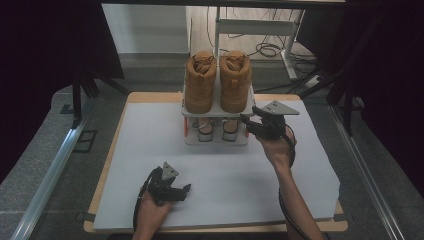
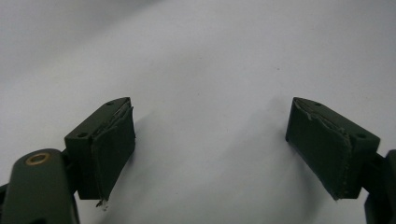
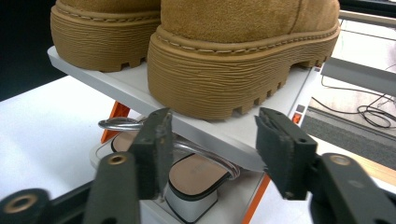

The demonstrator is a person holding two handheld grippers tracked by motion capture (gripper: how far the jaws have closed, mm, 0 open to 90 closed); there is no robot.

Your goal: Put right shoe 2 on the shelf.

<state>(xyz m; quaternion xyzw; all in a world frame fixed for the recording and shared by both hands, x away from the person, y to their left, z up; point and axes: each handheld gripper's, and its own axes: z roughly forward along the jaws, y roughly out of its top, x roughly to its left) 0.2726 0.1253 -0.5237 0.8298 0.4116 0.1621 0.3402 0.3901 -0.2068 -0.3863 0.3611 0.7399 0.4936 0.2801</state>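
Two tan suede boots (image 1: 201, 82) (image 1: 235, 80) stand side by side on the top shelf of a small white shoe rack (image 1: 216, 113) with orange struts. A pair of flat sandals (image 1: 230, 131) lies on its lower shelf. My right gripper (image 1: 248, 125) is at the rack's front right corner and is open. In the right gripper view its jaws (image 3: 212, 149) stand apart just short of the top shelf's edge (image 3: 116, 84), below a boot's ribbed sole (image 3: 219, 79) and above a sandal (image 3: 194, 175). My left gripper (image 1: 186, 190) rests open near the table's front, jaws (image 2: 210, 149) wide over bare white sheet.
A white sheet (image 1: 150, 165) covers the wooden table (image 1: 150, 97). Metal rails (image 1: 55, 170) run along both sides on the floor. Behind the rack stand a desk frame (image 1: 260, 27) and loose cables (image 1: 267, 50).
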